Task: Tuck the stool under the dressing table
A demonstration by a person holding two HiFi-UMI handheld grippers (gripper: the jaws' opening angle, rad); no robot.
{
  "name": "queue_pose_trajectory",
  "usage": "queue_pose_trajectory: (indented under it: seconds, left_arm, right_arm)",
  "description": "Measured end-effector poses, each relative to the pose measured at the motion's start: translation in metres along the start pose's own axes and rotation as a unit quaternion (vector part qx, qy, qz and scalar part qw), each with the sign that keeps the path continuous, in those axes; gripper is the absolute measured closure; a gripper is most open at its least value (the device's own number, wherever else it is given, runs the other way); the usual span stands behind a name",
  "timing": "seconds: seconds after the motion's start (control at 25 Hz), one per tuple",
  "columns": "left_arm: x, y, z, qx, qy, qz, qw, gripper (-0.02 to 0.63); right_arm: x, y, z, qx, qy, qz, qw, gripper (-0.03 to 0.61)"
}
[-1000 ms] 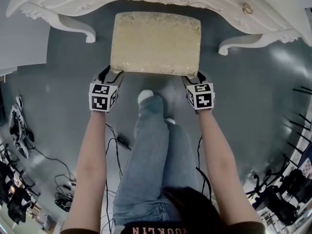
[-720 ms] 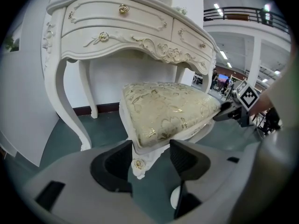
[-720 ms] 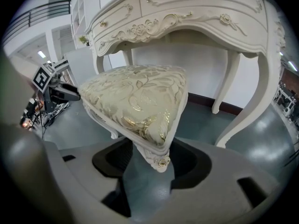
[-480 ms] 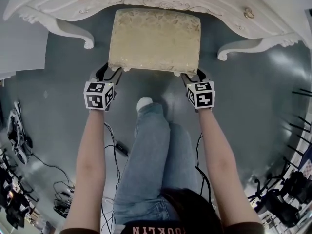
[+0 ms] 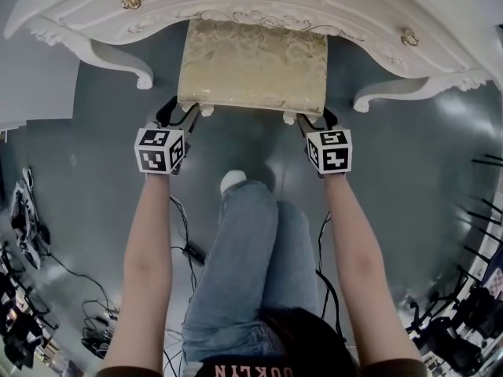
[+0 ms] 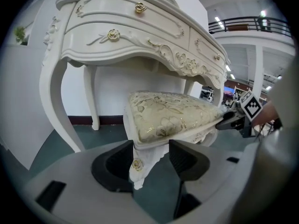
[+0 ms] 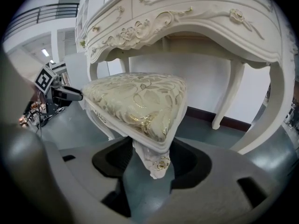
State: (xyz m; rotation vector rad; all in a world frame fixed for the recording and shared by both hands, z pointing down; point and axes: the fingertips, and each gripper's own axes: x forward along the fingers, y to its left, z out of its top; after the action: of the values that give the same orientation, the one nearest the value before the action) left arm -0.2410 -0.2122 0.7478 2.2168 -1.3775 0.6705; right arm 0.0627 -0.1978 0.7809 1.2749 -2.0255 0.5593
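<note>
stool [image 5: 251,63]: far edge under dressing table [image 5: 86,10], long axis parallel to table front | left gripper [image 5: 179,110]: unclenched, astride near-left leg [image 6: 140,164] | right gripper [image 5: 316,118]: unclenched, astride near-right leg [image 7: 156,162]

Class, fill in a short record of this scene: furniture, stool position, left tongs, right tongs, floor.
furniture: white dressing table, gold-cushioned stool
stool position: far edge under the table front, seat mostly showing
left tongs: open, astride a near stool leg
right tongs: open, astride the other near leg
floor: grey-green, cables lying on it
</note>
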Motion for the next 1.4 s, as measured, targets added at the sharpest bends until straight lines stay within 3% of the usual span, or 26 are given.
queue_pose_trajectory:
  seconds: [0.32, 1.2, 1.4]
  left_arm:
    - [0.027, 0.018, 0.026, 0.009, -0.064, 0.032, 0.9974, 0.383]
    - [0.077, 0.035, 0.067, 0.046, -0.152, 0.047, 0.9863, 0.388]
    - [0.088, 0.039, 0.076, 0.054, -0.164, 0.054, 0.9834, 0.388]
  right_arm:
    - [0.022, -0.014, 0.027, -0.015, -0.063, -0.008, 0.998, 0.345]
    - [0.069, -0.059, 0.079, -0.044, -0.154, -0.036, 0.986, 0.342]
    - [0.075, -0.067, 0.088, -0.042, -0.18, -0.059, 0.981, 0.342]
